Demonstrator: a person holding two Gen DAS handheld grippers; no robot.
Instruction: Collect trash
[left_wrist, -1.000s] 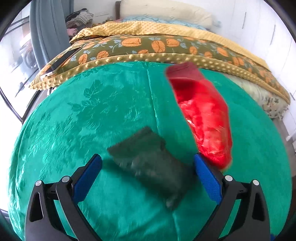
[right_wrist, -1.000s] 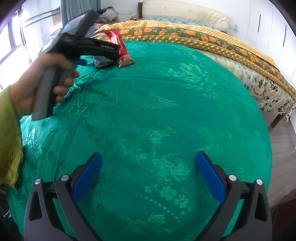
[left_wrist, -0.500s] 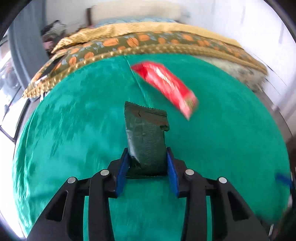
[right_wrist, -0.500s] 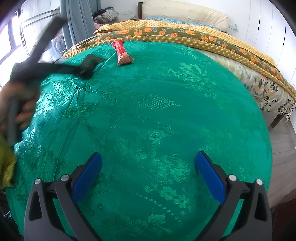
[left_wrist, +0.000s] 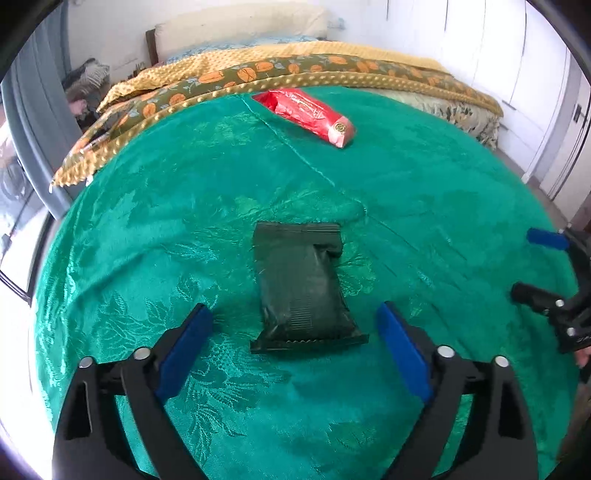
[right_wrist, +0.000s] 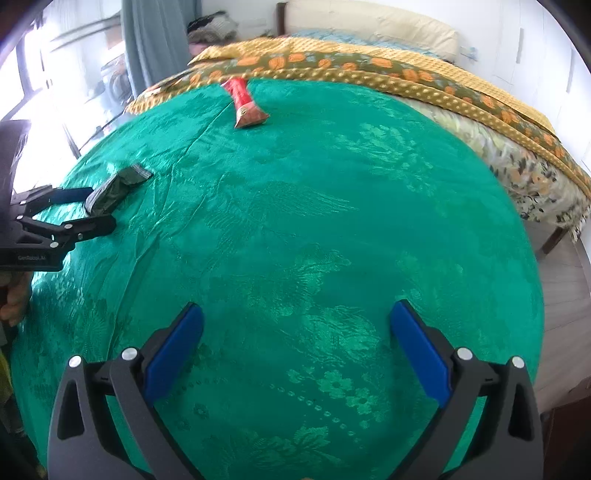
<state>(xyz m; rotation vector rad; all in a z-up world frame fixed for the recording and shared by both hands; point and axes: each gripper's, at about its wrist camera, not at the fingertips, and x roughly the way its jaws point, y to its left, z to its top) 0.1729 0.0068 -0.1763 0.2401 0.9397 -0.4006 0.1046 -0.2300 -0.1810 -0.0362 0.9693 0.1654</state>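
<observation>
- L gripper (left_wrist: 293, 328) sat low-centre of its own view, jaws wide, gripping nothing; the dark wrapper (left_wrist: 303, 288) lay flat on the green cloth (left_wrist: 147, 229) between the pads, touching neither as far as I could tell.
- R gripper (right_wrist: 295, 347) at bottom of its view, jaws wide too, only cloth beneath.
- Further up, the red wrapper (left_wrist: 308, 114) lay upper-centre, near the gold-edged blanket (left_wrist: 221, 85), well apart from both grippers.
- Progress, my read: early. Both bits of trash lay loose on the cloth, neither collected.
- No bin or bag in either view, so drop-off spot unknown.
- Hard to see: print on the wrappers unreadable; R gripper cut off at right edge of L view; L hand mostly out of frame at left edge of R view.
</observation>
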